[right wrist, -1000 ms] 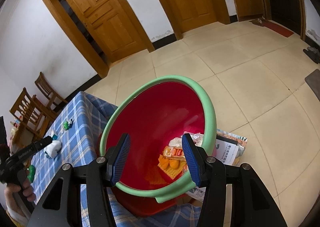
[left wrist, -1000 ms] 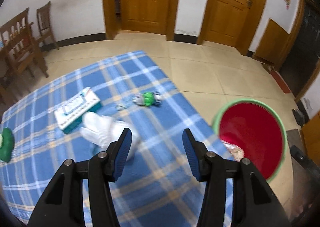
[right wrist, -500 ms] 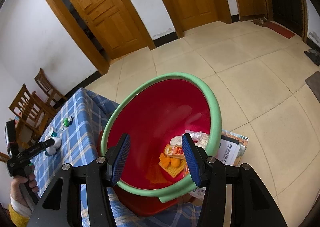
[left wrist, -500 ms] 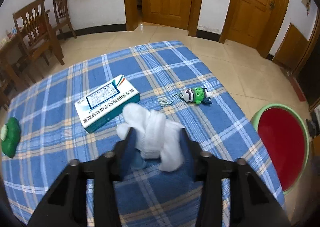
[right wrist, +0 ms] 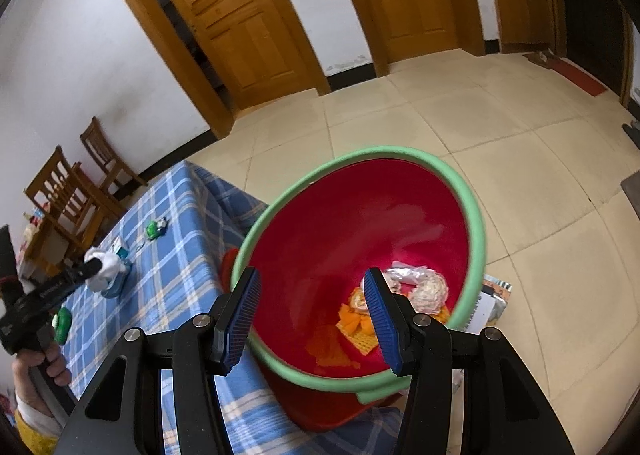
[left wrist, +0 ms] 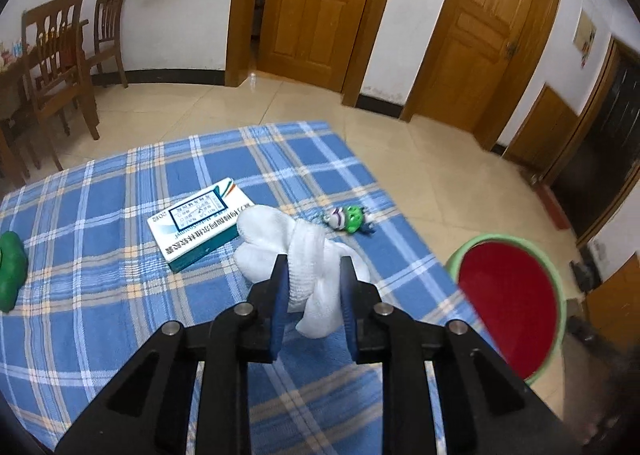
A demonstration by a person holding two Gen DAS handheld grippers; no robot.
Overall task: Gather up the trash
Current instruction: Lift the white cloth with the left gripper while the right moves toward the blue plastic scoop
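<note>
One soft crumpled white tissue (left wrist: 308, 255)

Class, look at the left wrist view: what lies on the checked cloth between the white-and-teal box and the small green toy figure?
The crumpled white tissue, shown in the left wrist view.

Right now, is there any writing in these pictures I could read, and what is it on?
White and teal box: printed characters, upside down and too blurred to read.
Paper beside the red bin: print too small to read.
Wall notice: too small to read.
Nothing else carries text.
</note>
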